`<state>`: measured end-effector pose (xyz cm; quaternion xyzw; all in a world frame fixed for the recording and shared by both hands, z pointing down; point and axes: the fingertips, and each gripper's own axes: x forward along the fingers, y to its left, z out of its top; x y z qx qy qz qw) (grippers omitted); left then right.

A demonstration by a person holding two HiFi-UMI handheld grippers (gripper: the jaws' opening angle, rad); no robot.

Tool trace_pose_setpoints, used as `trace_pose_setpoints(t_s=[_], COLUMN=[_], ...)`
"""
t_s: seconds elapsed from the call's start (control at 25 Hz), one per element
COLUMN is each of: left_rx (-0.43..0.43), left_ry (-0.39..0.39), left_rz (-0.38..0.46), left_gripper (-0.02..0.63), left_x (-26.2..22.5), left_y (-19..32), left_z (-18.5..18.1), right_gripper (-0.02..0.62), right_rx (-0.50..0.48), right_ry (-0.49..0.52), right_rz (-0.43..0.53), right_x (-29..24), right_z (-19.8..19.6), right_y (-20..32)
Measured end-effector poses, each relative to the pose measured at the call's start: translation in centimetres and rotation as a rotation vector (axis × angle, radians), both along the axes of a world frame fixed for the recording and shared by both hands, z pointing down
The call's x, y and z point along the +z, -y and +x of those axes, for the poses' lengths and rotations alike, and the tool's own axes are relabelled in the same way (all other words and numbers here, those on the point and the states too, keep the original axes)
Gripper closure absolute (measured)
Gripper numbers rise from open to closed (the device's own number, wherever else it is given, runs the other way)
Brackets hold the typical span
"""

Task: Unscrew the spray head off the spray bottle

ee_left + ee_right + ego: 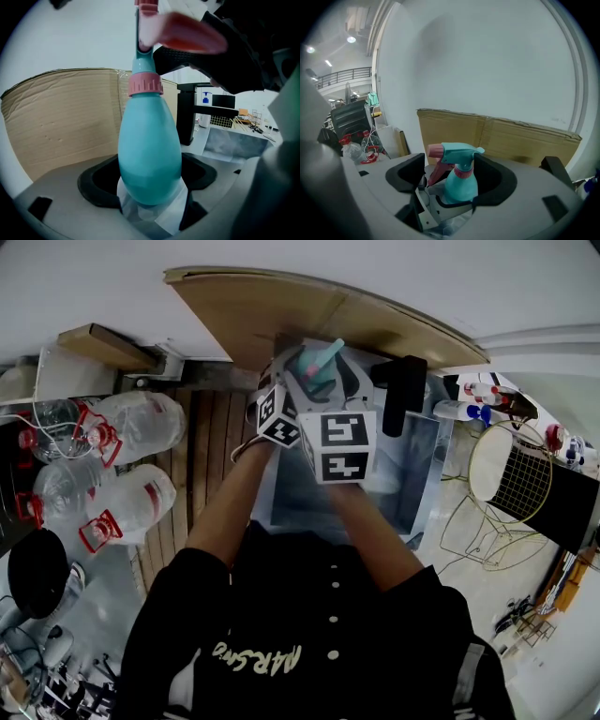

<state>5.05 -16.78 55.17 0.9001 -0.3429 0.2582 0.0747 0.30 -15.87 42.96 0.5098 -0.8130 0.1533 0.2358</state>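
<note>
The left hand-held gripper is clamped on the belly of the teal spray bottle, holding it upright in the air just ahead of the person's chest, at twelve o'clock in the head view. The right hand-held gripper stands wide open, its pads on either side of the spray head at three and nine o'clock and, as far as I can see, not pressing yet.

The bottle looks like light, smooth plastic, likely slippery and a bit squashy at the belly, so that low hold needs to be firm. The ribbed pink collar under the head is the stiff, grippy place to bite; the pink trigger would only flex.

Farther off at twelve o'clock, a cardboard sheet leans on the white wall. Water jugs lie at nine o'clock.
</note>
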Motion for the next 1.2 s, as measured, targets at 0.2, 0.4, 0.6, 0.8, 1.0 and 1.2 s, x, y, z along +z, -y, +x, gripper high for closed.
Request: trace_pose_setpoints(t_s=[0.2, 0.4, 0.6, 0.8, 1.0, 1.2], left_rx=[0.001, 0.013, 0.036, 0.063, 0.080, 0.105], left_ry=[-0.003, -0.002, -0.016, -0.015, -0.017, -0.018], left_rz=[0.003, -0.002, 0.003, 0.004, 0.012, 0.013], left_gripper=[0.210, 0.210, 0.210, 0.210, 0.210, 0.210], left_x=[0.0, 0.9, 0.5, 0.6, 0.5, 0.6], left_y=[0.1, 0.0, 0.2, 0.2, 0.0, -0.1], left_z=[0.0, 0.1, 0.1, 0.2, 0.0, 0.1], right_gripper=[0.316, 0.332, 0.361, 0.407, 0.471, 0.371], right_rx=[0.003, -0.028, -0.122, -0.197, -0.231, -0.291], right_ry=[-0.028, -0.037, -0.035, -0.082, -0.104, -0.066], right_rz=[0.021, 0.009, -0.027, -0.015, -0.015, -0.051], right_x=[0.0, 0.3, 0.9, 0.9, 0.8, 1.9], right_z=[0.1, 1.0, 1.3, 1.8, 2.2, 1.8], right_y=[0.5, 0.7, 0.6, 0.3, 0.2, 0.2])
